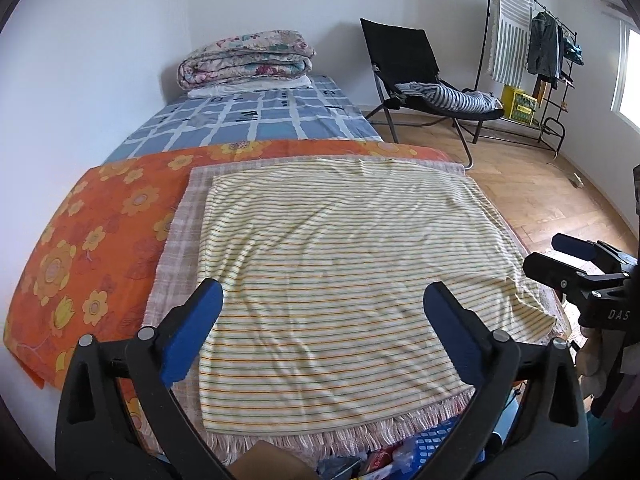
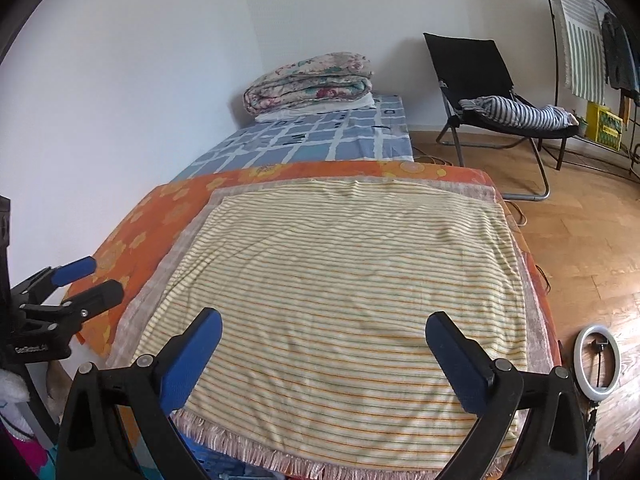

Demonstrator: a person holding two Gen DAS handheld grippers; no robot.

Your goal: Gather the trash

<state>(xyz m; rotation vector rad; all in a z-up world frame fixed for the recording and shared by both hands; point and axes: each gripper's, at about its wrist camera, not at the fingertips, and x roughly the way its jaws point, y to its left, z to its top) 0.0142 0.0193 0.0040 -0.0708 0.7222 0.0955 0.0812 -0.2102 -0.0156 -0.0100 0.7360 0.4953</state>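
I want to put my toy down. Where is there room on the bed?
The striped cloth is bare between both open grippers and its far edge. The blue checked sheet is free up to the folded quilt. It is crowded below the fringe, where packets lie.

Soft daylight, sharp focus, fisheye-warped dark corners.

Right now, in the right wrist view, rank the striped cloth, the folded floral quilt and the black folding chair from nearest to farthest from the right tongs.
1. Striped cloth: directly under and ahead of the right tongs.
2. Black folding chair: on the floor, far right.
3. Folded floral quilt: far end of the bed, by the wall.
The chair and quilt are close to call.
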